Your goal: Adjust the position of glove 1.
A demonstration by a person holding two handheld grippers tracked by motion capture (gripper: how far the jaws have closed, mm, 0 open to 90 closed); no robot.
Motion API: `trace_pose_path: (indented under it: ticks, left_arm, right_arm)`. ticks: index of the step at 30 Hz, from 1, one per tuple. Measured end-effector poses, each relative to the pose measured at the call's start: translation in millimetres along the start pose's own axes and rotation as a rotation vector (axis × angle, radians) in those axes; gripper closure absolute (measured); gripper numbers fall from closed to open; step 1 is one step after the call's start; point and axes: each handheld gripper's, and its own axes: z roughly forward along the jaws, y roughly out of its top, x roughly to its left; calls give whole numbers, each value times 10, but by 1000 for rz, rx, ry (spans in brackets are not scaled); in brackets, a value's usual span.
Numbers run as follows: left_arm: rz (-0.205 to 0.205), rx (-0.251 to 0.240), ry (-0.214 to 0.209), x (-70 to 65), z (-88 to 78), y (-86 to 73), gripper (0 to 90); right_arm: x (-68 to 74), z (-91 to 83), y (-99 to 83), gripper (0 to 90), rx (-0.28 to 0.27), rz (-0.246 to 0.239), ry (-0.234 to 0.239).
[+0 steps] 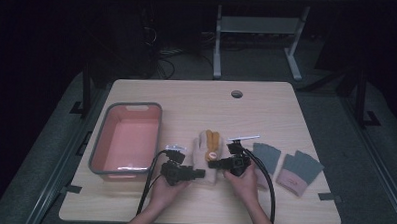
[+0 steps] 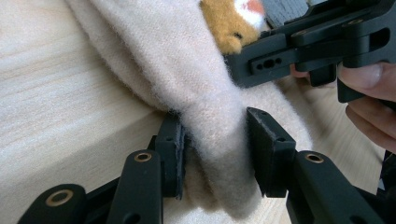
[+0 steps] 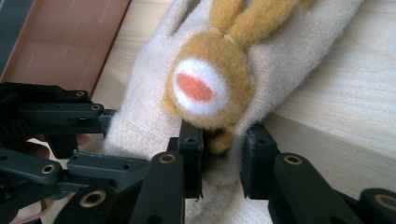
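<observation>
Cream fleece glove [image 1: 205, 157] with a tan plush animal head [image 1: 212, 151] lies near the middle of the wooden table [image 1: 197, 99], toward our near edge. We log broad bare wood behind it up to the far edge, where a round cable hole [image 1: 236, 94] sits.

Left gripper [image 1: 197, 173]: in the left gripper view its jaws straddle a bunched fold of the glove [image 2: 219, 135], one pad [image 2: 178, 154] against the fleece, the other with a sliver of gap; we cannot tell whether it is pinching. Right gripper [image 1: 215, 164]: in the right gripper view its jaws stand spread on either side of the plush chin [image 3: 219, 140], glove [image 3: 154, 112] beneath.

The high view alone gives the layout; the gripper views add the white-and-orange snout [image 3: 196, 88].

Left of the glove, close by, a grey-rimmed pink basin [image 1: 96, 148]. To the right, two grey fingerless gloves with pink cuffs [image 1: 267, 157] [image 1: 300, 170], the nearer one just beside the right hand [image 1: 244, 181]. Both grippers crowd the glove's near end, almost touching each other.
</observation>
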Motion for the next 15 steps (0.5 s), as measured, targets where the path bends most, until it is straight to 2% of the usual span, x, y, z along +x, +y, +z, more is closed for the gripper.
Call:
trace_pose_path:
  ticks: [6, 15]
  left_arm:
    - [-20, -4, -17, 22, 11, 9, 617]
    - [-28, -7, -30, 31, 15, 12, 647]
  right_arm:
    - [-57, 7, -15, 764, -16, 30, 39]
    - [-39, -4, -10, 796, -13, 39, 30]
